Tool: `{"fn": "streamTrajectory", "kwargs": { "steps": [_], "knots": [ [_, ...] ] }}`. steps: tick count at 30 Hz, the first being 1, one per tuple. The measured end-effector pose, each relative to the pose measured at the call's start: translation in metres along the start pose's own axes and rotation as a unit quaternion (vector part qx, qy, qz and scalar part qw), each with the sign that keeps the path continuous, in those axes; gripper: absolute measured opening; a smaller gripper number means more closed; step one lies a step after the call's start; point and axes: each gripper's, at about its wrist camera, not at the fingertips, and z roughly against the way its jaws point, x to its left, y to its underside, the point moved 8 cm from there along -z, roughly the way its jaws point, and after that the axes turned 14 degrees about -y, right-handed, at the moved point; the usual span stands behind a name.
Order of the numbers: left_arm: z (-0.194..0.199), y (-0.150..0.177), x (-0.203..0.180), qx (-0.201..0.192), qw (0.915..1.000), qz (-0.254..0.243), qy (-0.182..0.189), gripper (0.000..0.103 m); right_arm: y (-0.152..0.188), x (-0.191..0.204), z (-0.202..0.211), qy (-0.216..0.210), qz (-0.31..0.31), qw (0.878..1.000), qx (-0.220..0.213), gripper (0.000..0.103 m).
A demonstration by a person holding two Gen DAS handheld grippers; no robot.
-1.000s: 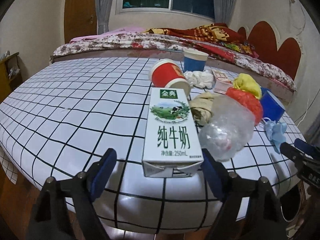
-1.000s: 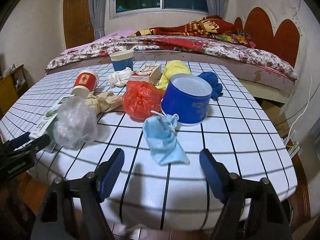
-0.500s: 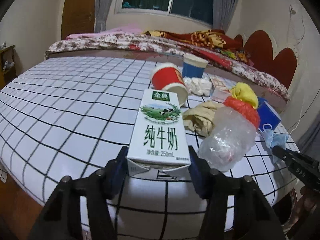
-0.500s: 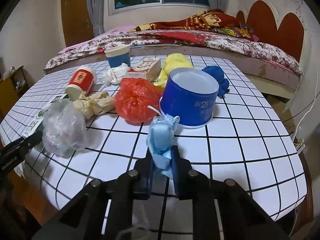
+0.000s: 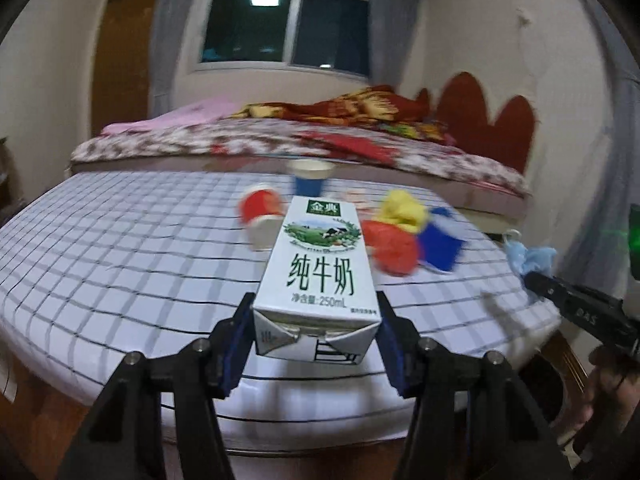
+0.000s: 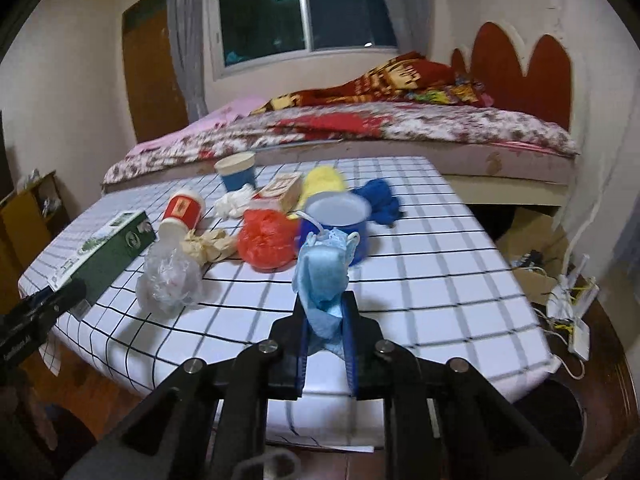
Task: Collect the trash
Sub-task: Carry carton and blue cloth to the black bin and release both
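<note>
Left gripper [image 5: 316, 344] is clamped on the near end of the milk carton [image 5: 320, 276], which is held clear above the checked tablecloth [image 5: 120, 264]. Right gripper [image 6: 326, 332] is closed tight on the crumpled blue face mask [image 6: 324, 276], likewise raised off the cloth. On the table, a red cup [image 6: 182, 212], a clear plastic bag [image 6: 170, 280], a red bag [image 6: 264, 242], a blue tub [image 6: 340, 220] and a yellow wad [image 6: 322, 182] are seen clustered near one another.

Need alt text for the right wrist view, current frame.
The right gripper is shut on a crumpled light blue face mask above the checkered table. Behind lie a red bag, clear bag and cups.
</note>
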Motion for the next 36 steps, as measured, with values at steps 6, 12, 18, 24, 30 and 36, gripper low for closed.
{"fn": "streamTrajectory", "kwargs": {
  "steps": [6,12,18,24,30,36],
  "knots": [
    [0.019,0.005,-0.079,-0.002,0.996,-0.04,0.08,0.057,0.01,-0.048,0.065,0.048,-0.024,0.998,-0.024,0.016],
    [0.039,0.026,-0.172,0.012,0.9805,-0.092,0.173,0.056,0.039,-0.111,0.125,0.106,-0.063,0.992,-0.025,0.016],
    [0.062,0.062,-0.256,0.039,0.958,-0.137,0.249,0.055,0.078,-0.172,0.175,0.158,-0.107,0.982,-0.01,0.016],
    [0.065,0.101,-0.323,0.079,0.9411,-0.18,0.275,0.055,0.122,-0.221,0.188,0.164,-0.156,0.974,0.015,0.016],
    [0.047,0.127,-0.357,0.125,0.9338,-0.195,0.273,0.055,0.156,-0.26,0.173,0.148,-0.198,0.968,0.036,0.016],
    [0.033,0.151,-0.386,0.167,0.9208,-0.197,0.293,0.069,0.177,-0.297,0.147,0.145,-0.21,0.965,0.059,0.054]
  ]
}}
